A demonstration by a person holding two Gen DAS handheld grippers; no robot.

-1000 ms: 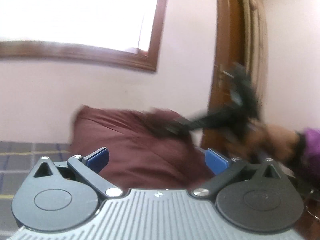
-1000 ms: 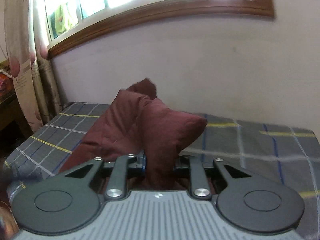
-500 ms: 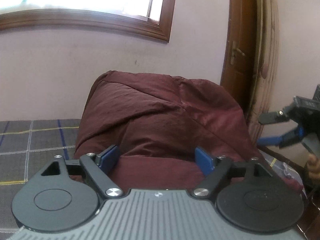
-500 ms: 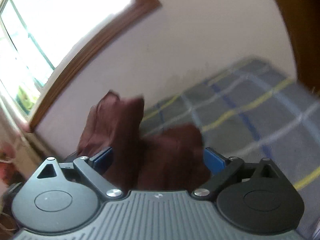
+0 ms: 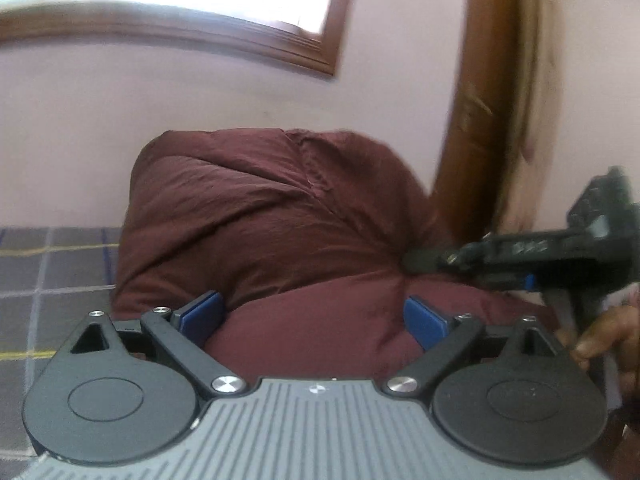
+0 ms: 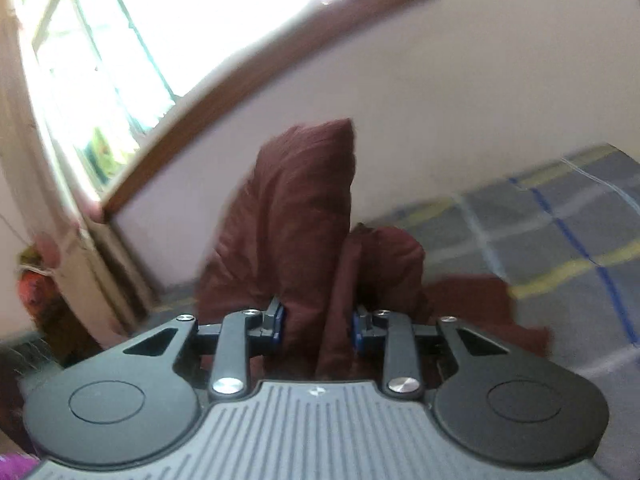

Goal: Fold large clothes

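A dark maroon garment [image 5: 272, 224] is bunched up in a tall heap on the plaid bed cover [image 5: 48, 276]. My left gripper [image 5: 312, 314] is open, its blue pads on either side of the cloth's lower fold, not closed on it. My right gripper [image 6: 318, 322] is shut on a raised fold of the maroon garment [image 6: 296, 216], which stands up between its fingers. In the left wrist view the right gripper [image 5: 424, 258] comes in from the right, its tip pinching the cloth's right side.
The bed's grey plaid cover [image 6: 552, 232] stretches right. A pale wall with a wooden-framed window [image 5: 192, 36] stands behind. A brown door frame and curtain [image 5: 492, 120] stand at the right. A hand [image 5: 604, 332] holds the right gripper's handle.
My right gripper was open half a second ago and has shut on a fold of the garment. It has moved in against the cloth's right side. My left gripper stays open.
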